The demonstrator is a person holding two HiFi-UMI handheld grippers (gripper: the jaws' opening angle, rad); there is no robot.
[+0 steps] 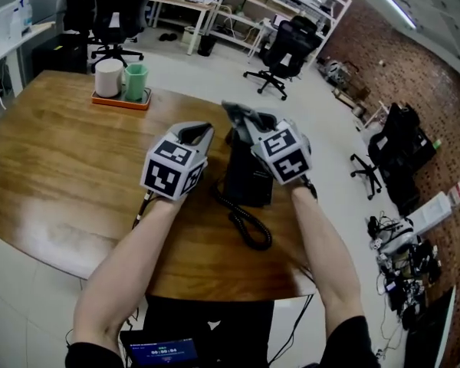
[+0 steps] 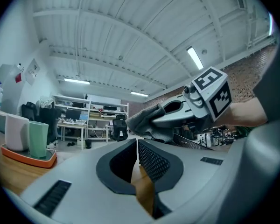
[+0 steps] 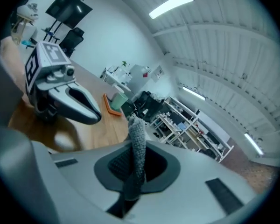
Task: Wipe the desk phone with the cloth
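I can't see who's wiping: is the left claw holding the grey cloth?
No, the grey woven cloth is pinched in the right claw; the left claw is shut on nothing.

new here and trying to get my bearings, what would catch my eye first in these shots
Mid-table, the right tongs are shut on a grey cloth over the black desk phone, whose coiled cord trails toward the person. The left tongs are shut and empty beside the phone. Toward the far side of the wooden table, an orange tray holds a white cup and a green cup.
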